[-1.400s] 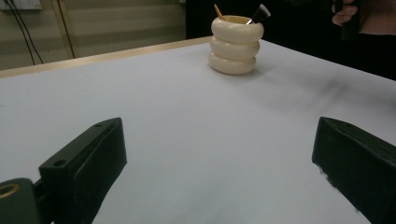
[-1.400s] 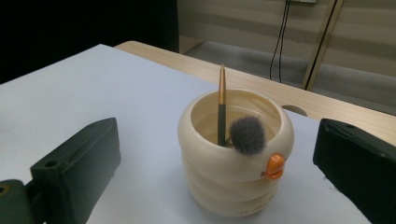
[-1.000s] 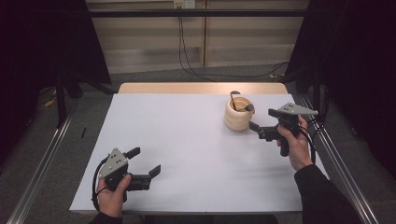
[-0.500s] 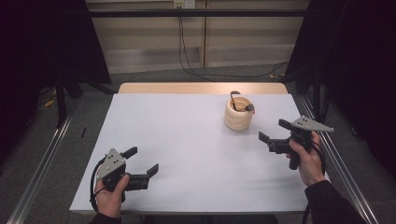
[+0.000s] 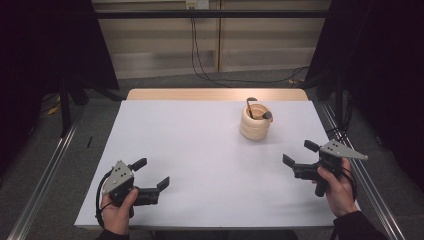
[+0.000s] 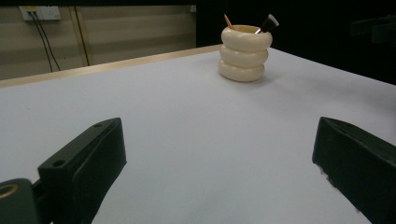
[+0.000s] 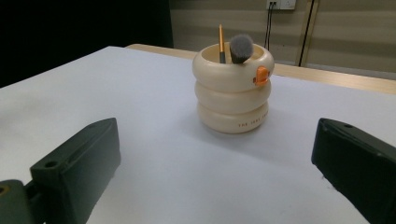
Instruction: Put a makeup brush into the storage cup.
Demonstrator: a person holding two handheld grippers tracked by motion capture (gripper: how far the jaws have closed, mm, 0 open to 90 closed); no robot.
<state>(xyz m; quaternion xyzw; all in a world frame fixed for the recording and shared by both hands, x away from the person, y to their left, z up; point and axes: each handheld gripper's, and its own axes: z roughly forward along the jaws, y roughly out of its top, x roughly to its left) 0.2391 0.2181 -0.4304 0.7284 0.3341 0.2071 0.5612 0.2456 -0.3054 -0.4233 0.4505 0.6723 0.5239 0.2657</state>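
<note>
the cream holder [image 5: 255, 122], shaped like three stacked rings, stands upright on the white table [image 5: 200, 145], right of centre in the upper half of the high view. a grey-tipped brush [image 7: 241, 48] and a thin orange-handled stick [image 7: 221, 43] poke out of its top, and an orange tab [image 7: 262, 75] sits on its upper ring. the right gripper [image 5: 297, 155], at the lower right of the frame, has its jaws spread wide and holds nothing; it points toward the holder, near it but apart. the left gripper [image 5: 150, 173], at the lower left, is also wide open and empty, well apart from the holder.
</note>
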